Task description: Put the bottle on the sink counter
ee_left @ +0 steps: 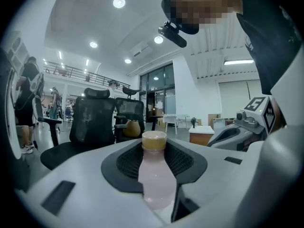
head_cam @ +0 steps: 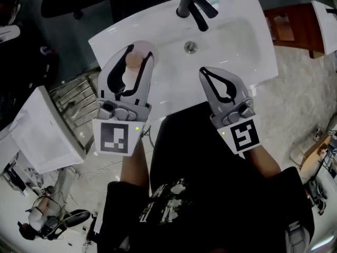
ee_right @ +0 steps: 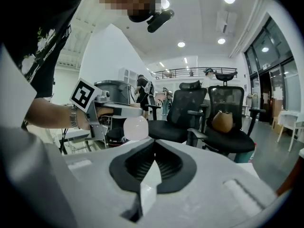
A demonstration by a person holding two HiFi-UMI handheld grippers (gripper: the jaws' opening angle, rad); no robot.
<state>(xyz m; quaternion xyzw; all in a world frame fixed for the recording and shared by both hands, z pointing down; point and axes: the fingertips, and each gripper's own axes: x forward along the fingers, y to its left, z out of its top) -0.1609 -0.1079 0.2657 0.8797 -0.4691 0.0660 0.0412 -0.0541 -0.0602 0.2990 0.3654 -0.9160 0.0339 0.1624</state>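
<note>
The left gripper (head_cam: 140, 52) is clamped on a bottle (head_cam: 129, 74) of pale pink liquid with a tan cap (head_cam: 134, 60). Its jaws stand partly apart, and their black ribbed pads press on the bottle's sides. In the left gripper view the bottle lies along the jaws, with the cap toward the fingertips and the body running back toward the camera. In the head view the bottle and gripper are over the left end of the white sink counter (head_cam: 247, 15), to the left of the black faucet (head_cam: 192, 7) and nearer the person than it. The pictures do not show whether the bottle touches the counter.

The right gripper (head_cam: 203, 73) holds nothing. In the right gripper view its jaws are drawn together, with the black pads meeting in a thin seam. It is in front of the faucet on the person's side, over the counter's front edge and just past the drain (head_cam: 190, 47). The left gripper and bottle are well to its left.

In the right gripper view, black office chairs (ee_right: 190, 113) stand in the room beyond.
</note>
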